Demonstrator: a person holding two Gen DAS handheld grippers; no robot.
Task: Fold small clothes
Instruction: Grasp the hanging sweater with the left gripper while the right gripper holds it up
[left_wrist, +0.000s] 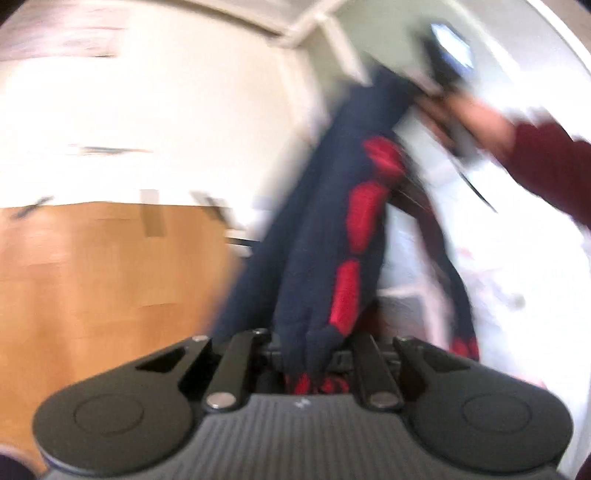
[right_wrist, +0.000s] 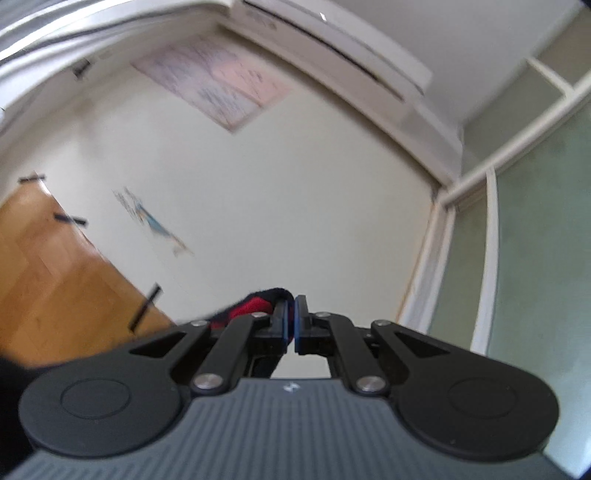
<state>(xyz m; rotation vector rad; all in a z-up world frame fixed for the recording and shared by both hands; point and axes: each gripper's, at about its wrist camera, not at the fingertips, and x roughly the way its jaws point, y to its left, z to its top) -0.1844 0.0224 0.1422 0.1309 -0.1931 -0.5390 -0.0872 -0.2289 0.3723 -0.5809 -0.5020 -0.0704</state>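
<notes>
A navy garment with red patches (left_wrist: 325, 236) hangs stretched in the air between both grippers. My left gripper (left_wrist: 308, 354) is shut on its lower end; the cloth bunches between the fingers. In the left wrist view the right gripper (left_wrist: 439, 85) holds the upper end, blurred, with a hand in a maroon sleeve behind it. In the right wrist view my right gripper (right_wrist: 294, 325) is shut, with a navy and red fold of the garment (right_wrist: 255, 304) showing at the left finger. That view points up at the wall.
A wooden table (left_wrist: 92, 277) with black tape marks lies lower left, and shows in the right wrist view (right_wrist: 55, 288). A cream wall (right_wrist: 277, 203), an air conditioner (right_wrist: 351, 48) and a white-framed glass door (right_wrist: 535, 240) are behind.
</notes>
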